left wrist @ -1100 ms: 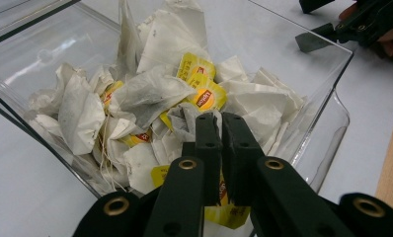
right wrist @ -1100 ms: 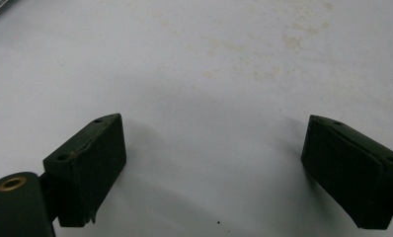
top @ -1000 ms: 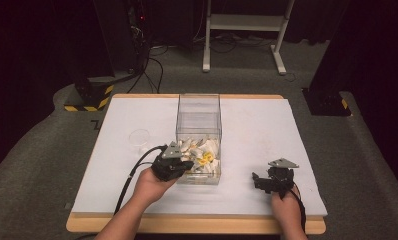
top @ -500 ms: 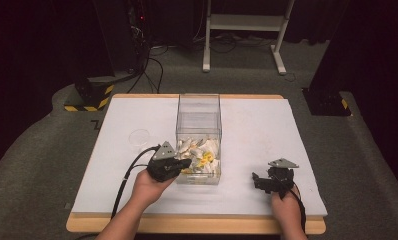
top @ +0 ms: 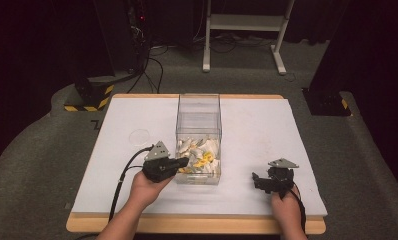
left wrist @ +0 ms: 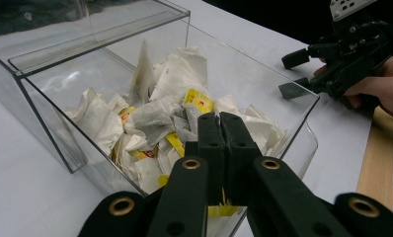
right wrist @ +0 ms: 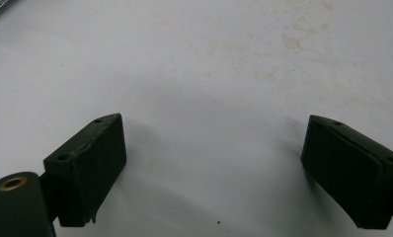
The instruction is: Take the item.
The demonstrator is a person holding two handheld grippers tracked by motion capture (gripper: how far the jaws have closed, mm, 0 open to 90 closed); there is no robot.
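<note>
White tabletop [top: 297, 135] lay under your work, with dark floor and cables beyond. Nearest you, your right gripper [top: 265, 181] rested with its jaws spread wide over bare table, holding nothing. Your left gripper [top: 179, 164] had drawn back from the clear box [top: 198, 107] over the last second, jaws pressed together; a yellow scrap showed just below them (likely a teabag tag, though I couldn't be sure). That suggested a pick was under way. Teabags [left wrist: 155, 118] filled the box's open end, plain from the left gripper view and only a pale heap from above.
</note>
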